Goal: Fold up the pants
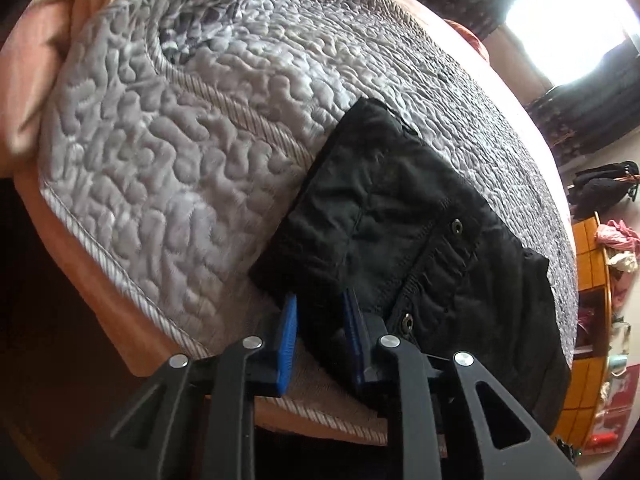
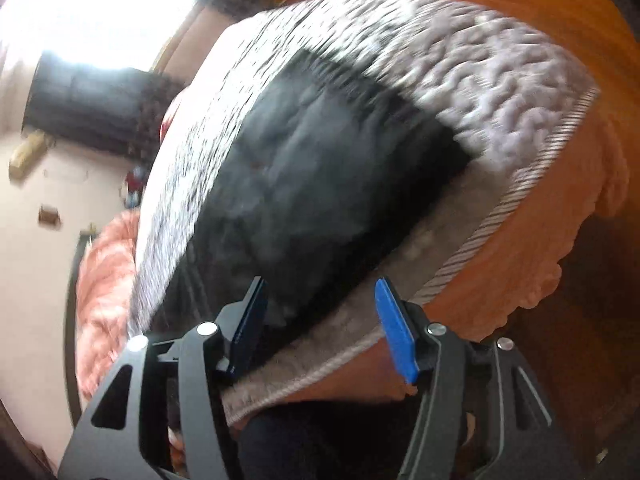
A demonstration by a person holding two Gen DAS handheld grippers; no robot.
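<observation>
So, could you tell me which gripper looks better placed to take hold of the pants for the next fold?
Probably the left gripper: its open fingers already straddle the near edge of the black pants. The right gripper is open wider, mostly over the grey quilt, and its view is blurred.

The grey quilted bedspread (image 1: 168, 168) lies bare along its left side and far edge. The folded black fabric pants (image 1: 404, 232) occupy the near right edge. Bunched pink blanket (image 1: 48, 92) crowds the far left corner.
</observation>
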